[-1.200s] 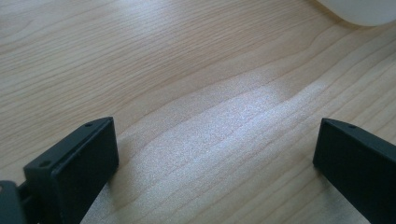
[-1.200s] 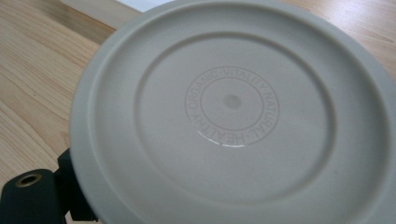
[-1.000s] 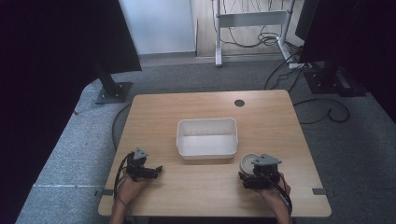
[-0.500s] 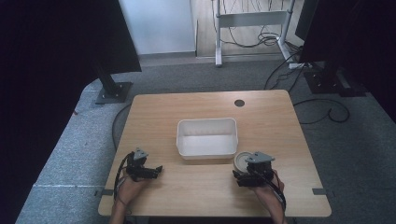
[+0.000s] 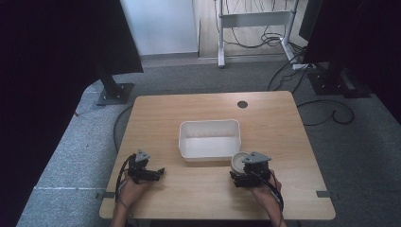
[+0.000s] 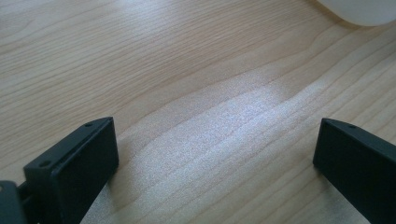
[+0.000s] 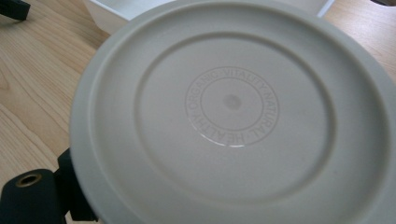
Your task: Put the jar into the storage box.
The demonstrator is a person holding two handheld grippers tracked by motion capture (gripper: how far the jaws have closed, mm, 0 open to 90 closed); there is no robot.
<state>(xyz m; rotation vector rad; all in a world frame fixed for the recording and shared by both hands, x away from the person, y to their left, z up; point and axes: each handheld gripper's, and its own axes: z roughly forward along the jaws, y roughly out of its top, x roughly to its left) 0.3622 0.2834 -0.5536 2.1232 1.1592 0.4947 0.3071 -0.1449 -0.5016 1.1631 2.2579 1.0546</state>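
A round white lid with embossed lettering around its centre is held flat, close to the right gripper's camera. Part of one black jaw shows under its lower left edge. In the high view the lid sits in my right gripper, just off the front right corner of the white rectangular bin. My left gripper rests low at the front left of the table, pointing right. It is open over bare wood, nothing between its jaws.
The bin stands mid-table and looks empty; its corner shows in the left gripper view and behind the lid. A dark cable hole lies at the back. Black stands and cables surround the table on the floor.
My right gripper has shifted left with the lid, closer to the bin's front right corner. The left gripper has stayed put.
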